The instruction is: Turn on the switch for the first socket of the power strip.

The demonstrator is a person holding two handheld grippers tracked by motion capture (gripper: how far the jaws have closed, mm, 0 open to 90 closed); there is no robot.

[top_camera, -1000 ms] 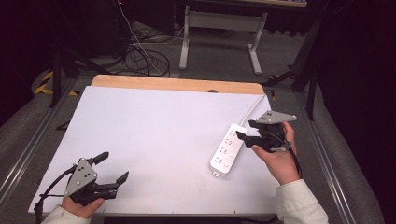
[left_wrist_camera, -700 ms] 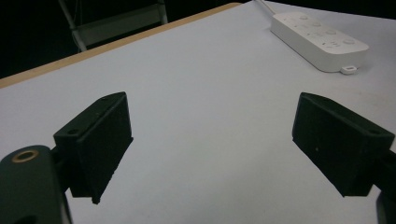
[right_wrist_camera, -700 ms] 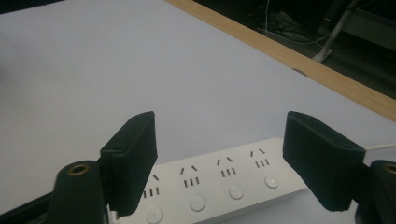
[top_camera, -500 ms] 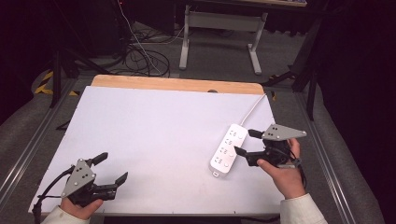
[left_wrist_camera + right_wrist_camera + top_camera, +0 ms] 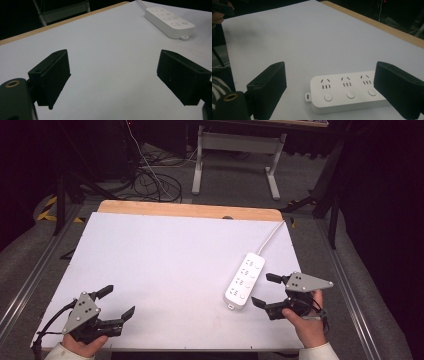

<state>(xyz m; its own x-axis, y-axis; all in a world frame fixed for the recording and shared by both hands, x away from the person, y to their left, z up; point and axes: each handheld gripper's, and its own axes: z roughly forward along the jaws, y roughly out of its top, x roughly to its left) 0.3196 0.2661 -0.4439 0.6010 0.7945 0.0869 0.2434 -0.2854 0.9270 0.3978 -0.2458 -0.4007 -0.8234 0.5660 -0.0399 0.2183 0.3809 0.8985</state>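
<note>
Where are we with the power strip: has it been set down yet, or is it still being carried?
Set down: the white plastic power strip lies flat on the white tabletop, cable trailing off the far edge. The right gripper, beside it, has just been opening its jaws; they touch nothing. The left gripper hangs open over bare table. Nothing is in hand; what remains, the frames don't tell.

Left gripper (image 5: 116,303) and right gripper (image 5: 264,291), fingers apart

Your power strip (image 5: 244,281) lies on the table (image 5: 165,265) at about four o'clock from its middle — cord (image 5: 271,236) running off toward one o'clock. Right gripper (image 5: 269,291) sits just beside it at four o'clock; left gripper (image 5: 114,301) well apart, at seven o'clock.
</note>
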